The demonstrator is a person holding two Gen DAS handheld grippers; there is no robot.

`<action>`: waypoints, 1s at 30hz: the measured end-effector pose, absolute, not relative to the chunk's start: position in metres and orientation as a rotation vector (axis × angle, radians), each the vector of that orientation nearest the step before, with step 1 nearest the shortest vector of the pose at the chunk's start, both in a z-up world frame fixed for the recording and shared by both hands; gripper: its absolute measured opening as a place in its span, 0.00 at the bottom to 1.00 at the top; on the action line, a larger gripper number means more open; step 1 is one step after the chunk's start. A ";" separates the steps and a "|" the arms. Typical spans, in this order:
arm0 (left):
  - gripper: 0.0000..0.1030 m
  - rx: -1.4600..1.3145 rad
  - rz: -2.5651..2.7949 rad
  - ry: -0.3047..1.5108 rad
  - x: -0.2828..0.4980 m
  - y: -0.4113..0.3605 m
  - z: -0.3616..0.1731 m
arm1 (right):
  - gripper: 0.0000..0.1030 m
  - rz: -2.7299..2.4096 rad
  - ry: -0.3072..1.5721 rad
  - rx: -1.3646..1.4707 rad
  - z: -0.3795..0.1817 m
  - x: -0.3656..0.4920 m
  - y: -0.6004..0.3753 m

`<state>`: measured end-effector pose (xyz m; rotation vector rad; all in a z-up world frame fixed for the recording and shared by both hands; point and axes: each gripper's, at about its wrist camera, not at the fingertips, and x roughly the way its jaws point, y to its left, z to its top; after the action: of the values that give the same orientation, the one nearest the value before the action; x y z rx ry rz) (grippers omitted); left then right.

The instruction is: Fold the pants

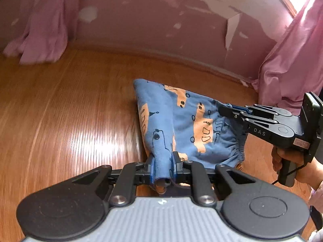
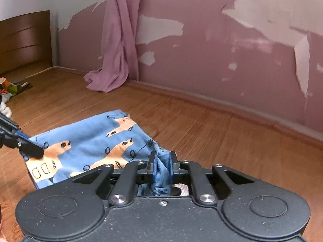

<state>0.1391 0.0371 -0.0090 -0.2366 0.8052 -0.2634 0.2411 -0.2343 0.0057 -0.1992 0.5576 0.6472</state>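
Right in front of the left camera, the left gripper [image 1: 164, 162] is pinched tight on a bunched bit of the pants [image 1: 181, 119]. The cloth is squeezed between its two fingers [image 1: 150, 166] and a rolled end pokes out behind them.

The right gripper [image 2: 163, 168] is pinched tight on the pants [image 2: 90, 141] too. It holds the crinkly stretchy waist edge, and that edge is scrunched up between its fingers [image 2: 152, 167]. In the left view you can see this gripper [image 1: 230, 111] come in from the right side, with a hand [image 1: 282, 161] holding its handle.

The pants are blue with tan animals on them. They are lifted at the near end by both grippers. The far end looks like it rests on the floor [image 1: 70, 111], out in the open part of the floor, with the wall [image 2: 222, 50] well behind and pink curtains [image 2: 119, 40] off by the wall.

What could go wrong? Each gripper only holds a small bunch. If one pulls too hard or too fast, the cloth could slip out and flop down. The pants also look twisted and lumpy, so if they are laid down like this the fold may come out crooked. And if one gripper goes higher than the other, the edges will not line up.
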 end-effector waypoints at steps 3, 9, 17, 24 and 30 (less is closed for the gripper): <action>0.17 -0.217 -0.283 0.763 0.156 0.032 0.003 | 0.11 0.624 0.526 -0.210 0.019 0.258 -0.238; 0.17 -0.259 -0.319 0.717 0.197 0.022 0.018 | 0.11 0.588 0.481 -0.257 0.050 0.304 -0.239; 0.17 -0.354 -0.327 0.714 0.246 0.026 0.008 | 0.11 0.597 0.493 -0.409 0.063 0.361 -0.219; 0.17 -0.396 -0.269 0.795 0.270 0.042 -0.040 | 0.11 0.597 0.627 -0.392 0.008 0.392 -0.199; 0.17 -0.418 -0.245 0.828 0.265 0.056 -0.059 | 0.11 0.582 0.669 -0.360 -0.024 0.396 -0.196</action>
<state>0.2655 0.0559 -0.0592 -0.4175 0.8285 -0.2446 0.3958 -0.1956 -0.0235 -0.3599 0.6689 0.5817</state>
